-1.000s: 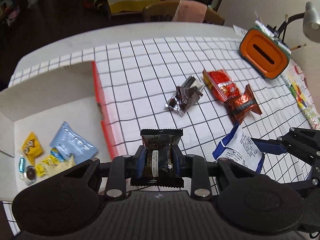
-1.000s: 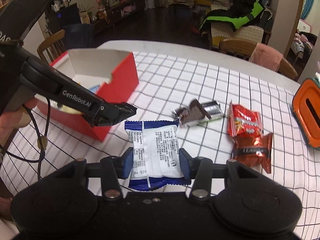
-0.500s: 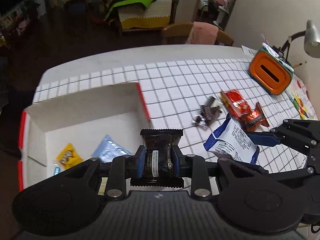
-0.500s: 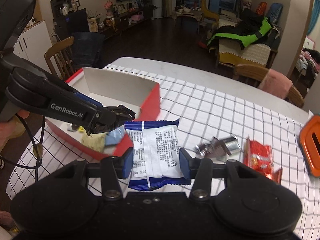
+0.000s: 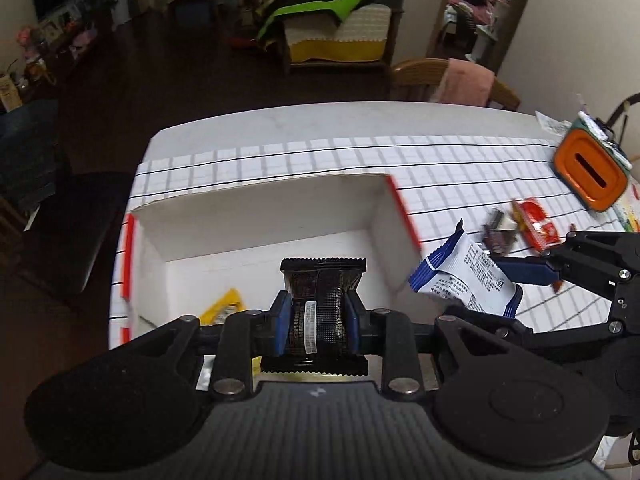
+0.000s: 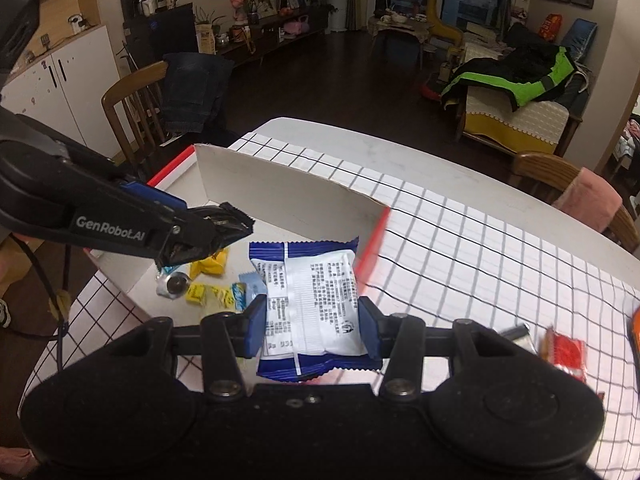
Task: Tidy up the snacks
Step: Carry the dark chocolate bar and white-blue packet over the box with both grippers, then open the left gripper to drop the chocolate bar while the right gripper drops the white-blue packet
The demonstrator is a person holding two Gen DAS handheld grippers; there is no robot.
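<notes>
I have left tongs (image 5: 316,326) clamped on black crinkle-edged foil snack packet (image 5: 322,280) | right tongs (image 6: 312,330) clamped on white-and-blue plastic snack pouch (image 6: 310,300) | both above red-sided white cardboard box (image 5: 256,220) at desk's (image 5: 280,124) corner

The box (image 5: 256,220) is open on top, its middle floor bare. Small sweets (image 6: 208,280) crowd the near left corner of the box floor. The left gripper (image 6: 224,226) and its dark packet (image 5: 322,300) hang over the box; the right gripper's (image 6: 312,320) white packet (image 6: 316,300) overhangs its red right wall.
</notes>
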